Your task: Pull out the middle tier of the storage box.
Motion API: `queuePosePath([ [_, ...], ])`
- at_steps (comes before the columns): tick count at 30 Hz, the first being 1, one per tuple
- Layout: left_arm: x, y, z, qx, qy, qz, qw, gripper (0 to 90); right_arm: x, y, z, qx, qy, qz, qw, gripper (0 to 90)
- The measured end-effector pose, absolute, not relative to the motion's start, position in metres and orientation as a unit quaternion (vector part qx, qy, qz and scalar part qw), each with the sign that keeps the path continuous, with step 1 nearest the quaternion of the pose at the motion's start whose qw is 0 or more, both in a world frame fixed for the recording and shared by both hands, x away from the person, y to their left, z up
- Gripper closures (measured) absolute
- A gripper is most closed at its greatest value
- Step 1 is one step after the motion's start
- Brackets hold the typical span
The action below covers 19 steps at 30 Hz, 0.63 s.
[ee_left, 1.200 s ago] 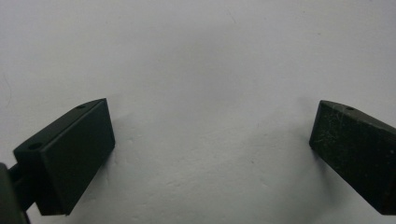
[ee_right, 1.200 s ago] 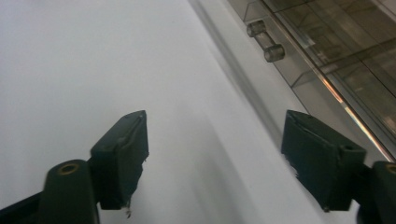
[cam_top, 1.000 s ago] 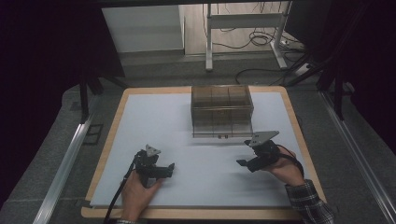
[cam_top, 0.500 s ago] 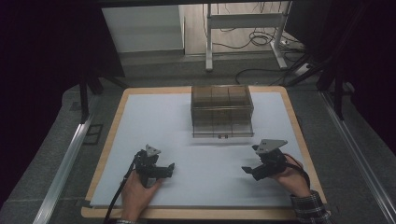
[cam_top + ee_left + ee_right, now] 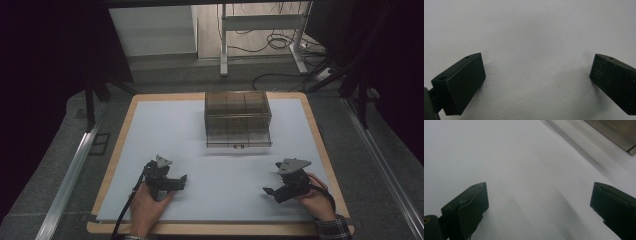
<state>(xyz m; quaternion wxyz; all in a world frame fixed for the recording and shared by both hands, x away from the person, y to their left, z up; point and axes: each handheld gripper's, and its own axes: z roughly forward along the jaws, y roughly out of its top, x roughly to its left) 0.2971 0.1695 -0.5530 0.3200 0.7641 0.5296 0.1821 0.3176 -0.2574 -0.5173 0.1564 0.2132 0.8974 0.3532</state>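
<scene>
A clear brownish plastic box with several compartments stands on the white sheet at the back middle; its corner shows in the right gripper view. My left gripper rests low on the sheet at the front left, held in a hand; its jaws stand wide apart over bare white sheet, so it is open. My right gripper sits at the front right in the other hand, pointing left. Its jaws have just been opening and now stand wide apart with nothing between them.
The white sheet lies on a wooden board. Grey carpeted surface and a metal rail run along the left; another rail runs along the right. Table legs and cables lie on the floor beyond.
My right gripper has moved toward the front right of the sheet and sunk lower. The left gripper has stayed where it was.
</scene>
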Motion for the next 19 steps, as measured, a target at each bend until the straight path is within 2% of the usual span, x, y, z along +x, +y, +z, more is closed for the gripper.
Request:
queuePosePath([
  [8, 0.297, 0.169, -0.553, 0.764, 0.530, 0.182, 0.320, 0.0, 0.316, -0.263, -0.531, 0.232, 0.895, 0.352, 0.146, 0.4],
  [15, 0.297, 0.170, -0.553, 0.764, 0.530, 0.182, 0.320, 0.0, 0.321, -0.265, -0.533, 0.245, 0.896, 0.351, 0.120, 0.3],
  [19, 0.297, 0.169, -0.553, 0.764, 0.529, 0.183, 0.320, 0.0, 0.321, -0.265, -0.533, 0.245, 0.896, 0.351, 0.122, 0.2],
])
